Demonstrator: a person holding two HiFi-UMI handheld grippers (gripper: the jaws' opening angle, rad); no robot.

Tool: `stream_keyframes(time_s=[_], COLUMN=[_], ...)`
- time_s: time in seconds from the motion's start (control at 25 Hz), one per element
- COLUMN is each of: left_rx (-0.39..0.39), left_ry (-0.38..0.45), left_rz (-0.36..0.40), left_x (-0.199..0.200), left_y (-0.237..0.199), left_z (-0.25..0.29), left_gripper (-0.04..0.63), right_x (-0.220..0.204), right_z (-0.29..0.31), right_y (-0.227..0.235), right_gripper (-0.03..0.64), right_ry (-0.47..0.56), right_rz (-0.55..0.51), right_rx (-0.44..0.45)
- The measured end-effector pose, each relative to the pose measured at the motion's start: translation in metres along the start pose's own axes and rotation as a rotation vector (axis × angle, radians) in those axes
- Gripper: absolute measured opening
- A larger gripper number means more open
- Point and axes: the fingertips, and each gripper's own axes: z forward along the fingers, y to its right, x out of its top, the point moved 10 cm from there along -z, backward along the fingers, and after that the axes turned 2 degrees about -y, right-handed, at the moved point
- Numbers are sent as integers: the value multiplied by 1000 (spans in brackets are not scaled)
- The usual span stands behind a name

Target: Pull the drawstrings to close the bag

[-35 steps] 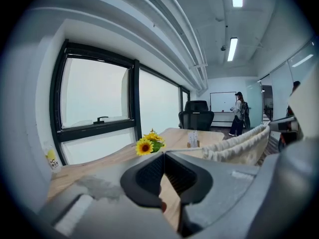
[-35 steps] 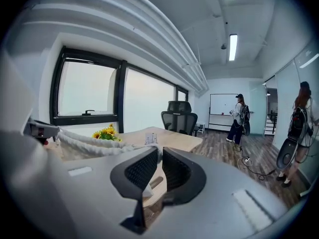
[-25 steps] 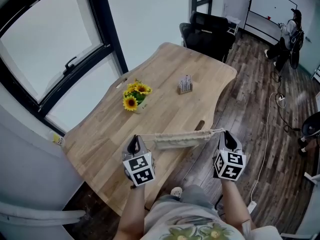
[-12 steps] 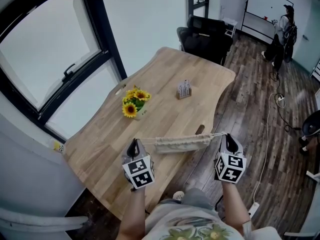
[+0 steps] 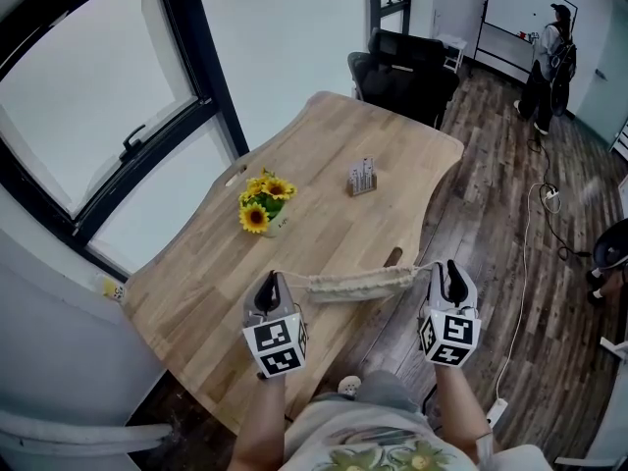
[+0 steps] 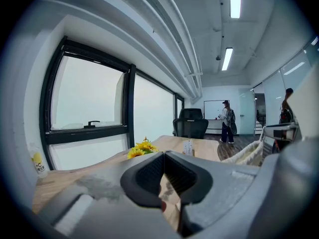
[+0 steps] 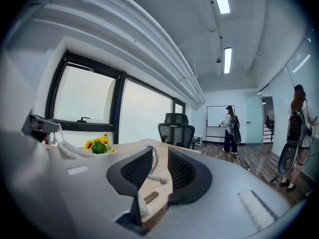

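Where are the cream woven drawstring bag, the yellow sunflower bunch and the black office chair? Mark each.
cream woven drawstring bag (image 5: 353, 283): head view, middle of its body.
yellow sunflower bunch (image 5: 261, 201): head view, centre of the blooms.
black office chair (image 5: 405, 65): head view, its middle.

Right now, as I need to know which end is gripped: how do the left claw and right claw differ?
The left claw is shut, with no cord showing in it; the right claw stands apart, having just been opening, the drawstring lying loose in the gap. In the head view the left claw shows over the table, the right claw over the floor. Both flank the bag, one at each end.
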Motion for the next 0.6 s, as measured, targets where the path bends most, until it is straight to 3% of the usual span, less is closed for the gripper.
stream_keyframes(time_s=[0.24, 0.32, 0.4, 0.6], left_rx=[-7, -6, 0, 5], left_ry=[9, 5, 1, -4], left_rz=[-3, -3, -6, -11], left_x=[3, 2, 1, 2], left_y=[3, 3, 3, 1], left_z=[2, 4, 5, 7], left_gripper=[11, 11, 11, 11], right_x=[0, 2, 3, -4], right_z=[4, 1, 2, 12], right_y=[1, 3, 7, 13], right_gripper=[63, 3, 3, 3], right_ry=[34, 78, 96, 28], right_rz=[-14, 7, 25, 32], right_rx=[36, 39, 43, 105])
